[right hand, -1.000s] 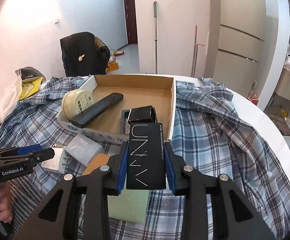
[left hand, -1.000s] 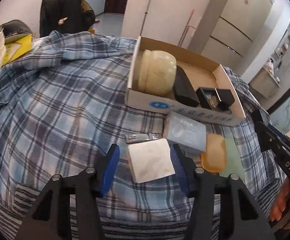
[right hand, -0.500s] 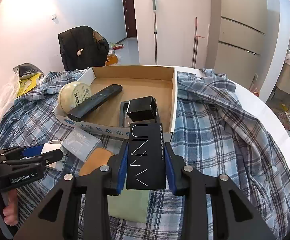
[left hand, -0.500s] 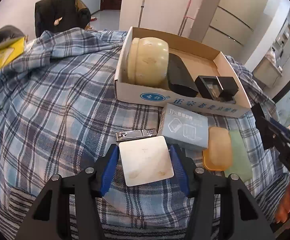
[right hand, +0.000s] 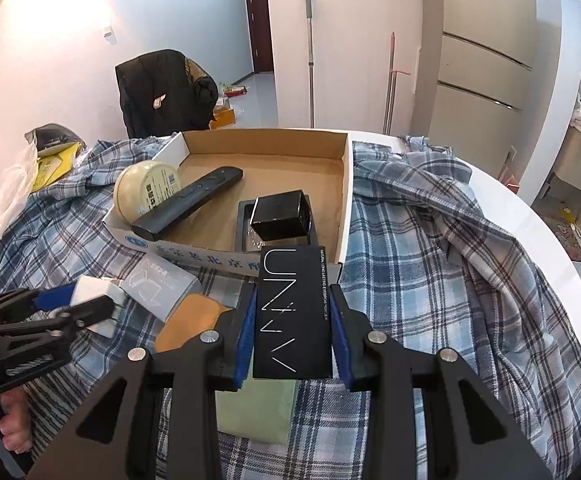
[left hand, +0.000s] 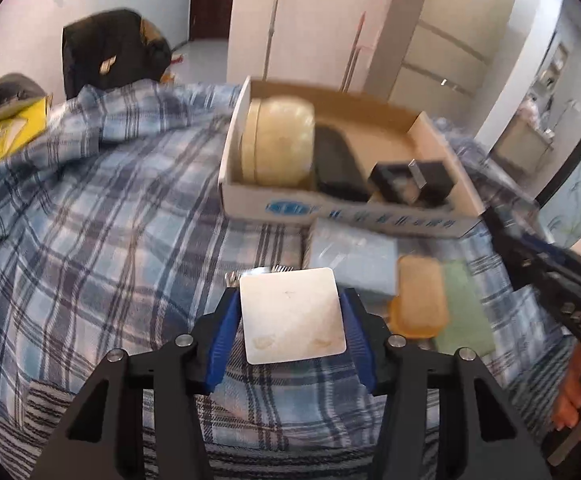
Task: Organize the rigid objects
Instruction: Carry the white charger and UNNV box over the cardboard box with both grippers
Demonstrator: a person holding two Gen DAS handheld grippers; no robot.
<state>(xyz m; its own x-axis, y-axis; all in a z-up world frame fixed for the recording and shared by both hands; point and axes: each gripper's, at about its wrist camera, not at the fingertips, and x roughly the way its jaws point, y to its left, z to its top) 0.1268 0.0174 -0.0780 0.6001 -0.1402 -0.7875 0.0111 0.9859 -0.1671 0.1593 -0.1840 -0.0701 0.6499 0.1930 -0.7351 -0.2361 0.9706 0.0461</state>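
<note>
Lettering "UNNY" runs in thin white strokes along the tall black rectangular carton (right hand: 293, 312), with a line of small print down its edge too fine to read. The right gripper (right hand: 293, 334) pinches this carton between its blue pads, jaws pressed against both long sides, just short of the near wall of the shallow open cardboard box (right hand: 344, 184). That wall carries a blue round logo and blue Chinese characters. Inside the box lie a cream round tin (right hand: 146, 190) with a printed label, a long black remote control (right hand: 188, 208) and a small black cube box (right hand: 280, 220); the far right half of the floor is bare. The box sits on a blue plaid cloth (left hand: 90, 240) covering a round white table (right hand: 530, 216).

The left gripper (left hand: 290, 320) has a flat white square block (left hand: 292, 316) between its blue pads; its jaws are closing, and the pads appear to touch both sides, though the picture is blurred. Beside it lie a pale blue plastic case (left hand: 350, 260), an orange oval dish (left hand: 420, 300) and a green sheet (left hand: 464, 308).
</note>
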